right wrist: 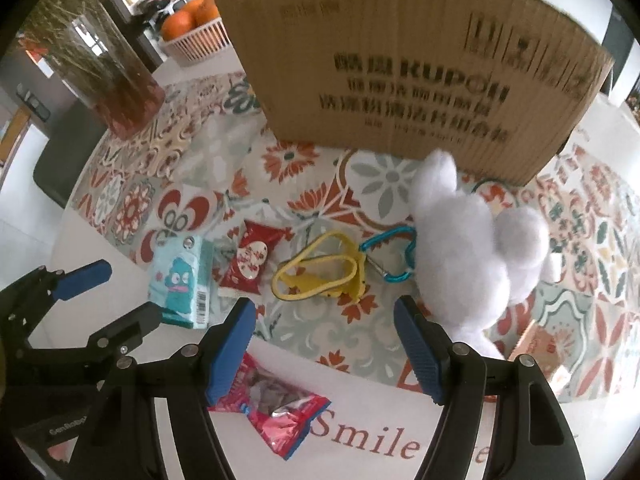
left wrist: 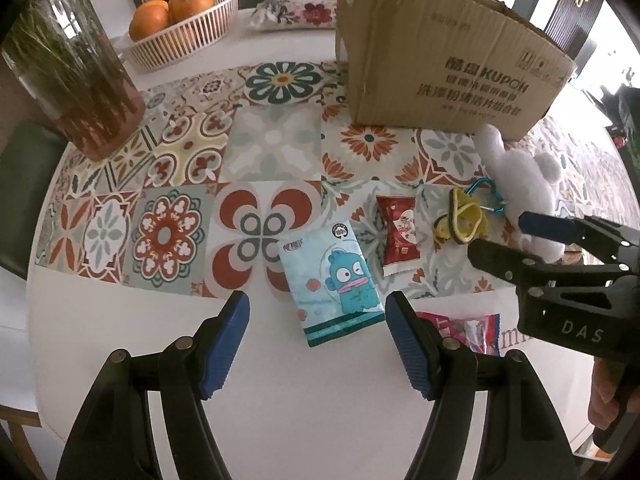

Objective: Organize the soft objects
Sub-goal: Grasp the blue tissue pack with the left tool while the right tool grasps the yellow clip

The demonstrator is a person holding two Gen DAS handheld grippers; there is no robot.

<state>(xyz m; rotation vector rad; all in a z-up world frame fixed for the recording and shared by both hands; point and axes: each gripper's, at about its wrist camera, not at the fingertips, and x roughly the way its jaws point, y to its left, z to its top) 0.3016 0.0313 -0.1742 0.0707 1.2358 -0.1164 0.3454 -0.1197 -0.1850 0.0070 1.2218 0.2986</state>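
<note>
Both grippers hover empty with jaws spread: the left gripper (left wrist: 316,340) lines up over the tissue pack (left wrist: 330,276), the right gripper (right wrist: 324,344) faces the plush (right wrist: 468,248) lying beside the box (right wrist: 400,60), likely the destination

My left wrist camera looks forward and down along its fingers, close over the tissue pack (left wrist: 334,276), toward the cardboard box (left wrist: 448,68). My right wrist camera sits further right, nearer the white plush toy (right wrist: 468,256). Both views share the patterned mat (left wrist: 272,148), box, pack, and each other's gripper.
</note>
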